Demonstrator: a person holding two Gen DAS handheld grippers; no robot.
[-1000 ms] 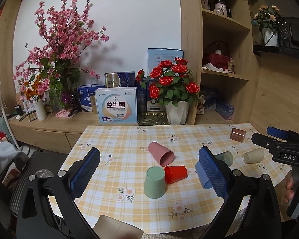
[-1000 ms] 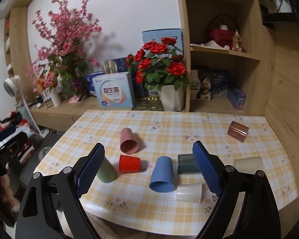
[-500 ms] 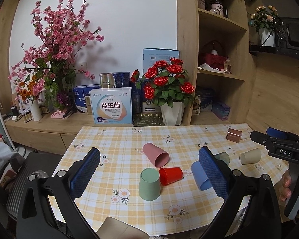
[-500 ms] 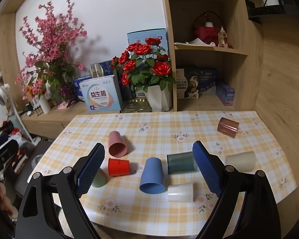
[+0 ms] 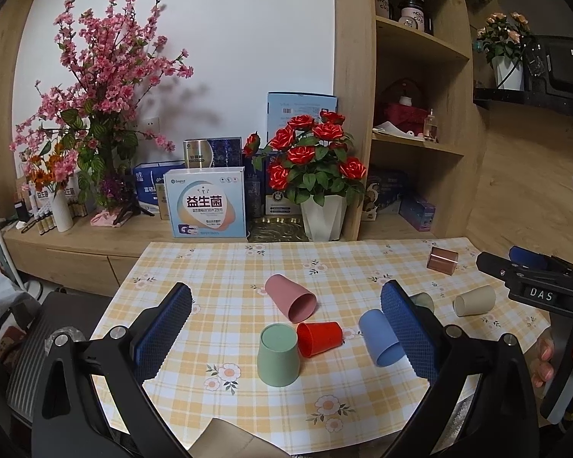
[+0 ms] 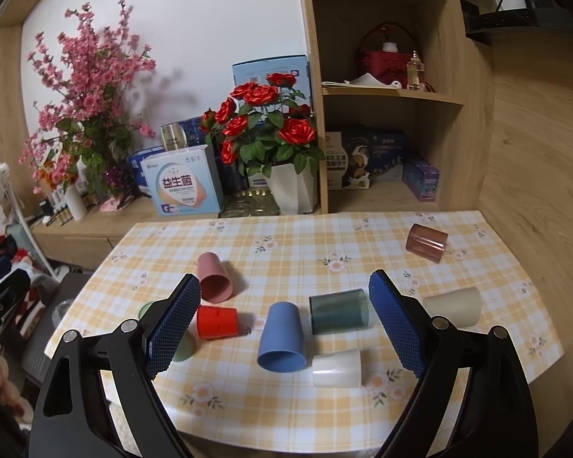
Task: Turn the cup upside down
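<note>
Several cups sit on a yellow checked tablecloth. A green cup stands upside down. A red cup, a pink cup and a blue cup lie on their sides. In the right wrist view the blue cup, a dark green cup, a white cup, a beige cup and a brown cup lie on their sides. My left gripper is open and empty above the near edge. My right gripper is open and empty, also held back from the cups.
A low wooden cabinet behind the table holds a white pot of red roses, a pink blossom arrangement and boxes. Wooden shelves stand at the back right. A wooden wall borders the table's right side.
Both grippers have shifted slightly, so the table sits a little differently in each view. The cups have not moved and both grippers stay open.
</note>
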